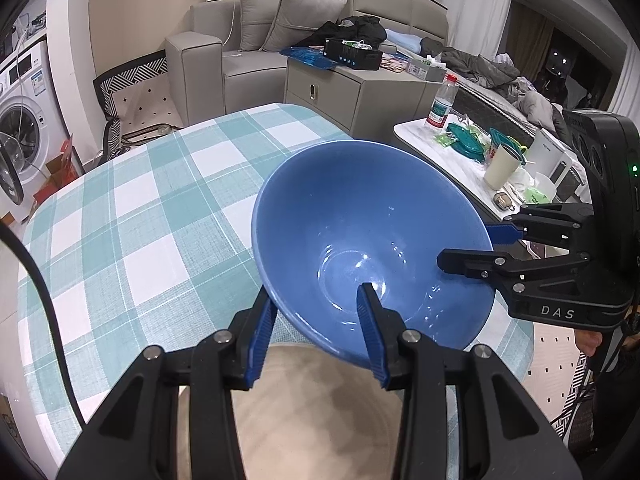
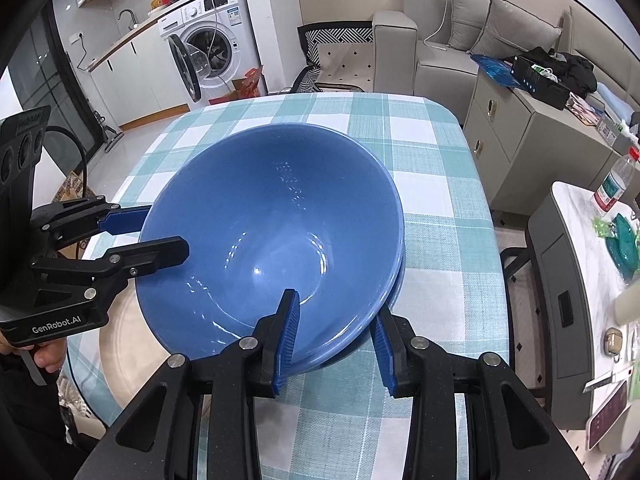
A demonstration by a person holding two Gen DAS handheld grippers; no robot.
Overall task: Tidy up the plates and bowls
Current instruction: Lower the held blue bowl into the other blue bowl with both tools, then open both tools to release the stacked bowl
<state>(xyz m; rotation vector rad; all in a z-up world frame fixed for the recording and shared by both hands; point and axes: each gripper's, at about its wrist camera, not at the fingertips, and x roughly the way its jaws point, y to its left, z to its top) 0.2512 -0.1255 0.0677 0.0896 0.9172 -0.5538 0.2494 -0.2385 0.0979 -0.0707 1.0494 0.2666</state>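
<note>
A large blue bowl is held tilted above the checked tablecloth, gripped on opposite rims by both grippers. My left gripper is shut on its near rim, one finger inside, one outside. My right gripper clamps the rim from the right. In the right wrist view the bowl fills the centre, with my right gripper on its near rim and my left gripper on its left rim. A second blue rim shows just under the bowl. A beige plate lies below on the table.
The table with a teal checked cloth stretches ahead. A side table at the right carries a water bottle, cups and teal lids. A sofa, a cabinet and a washing machine stand beyond.
</note>
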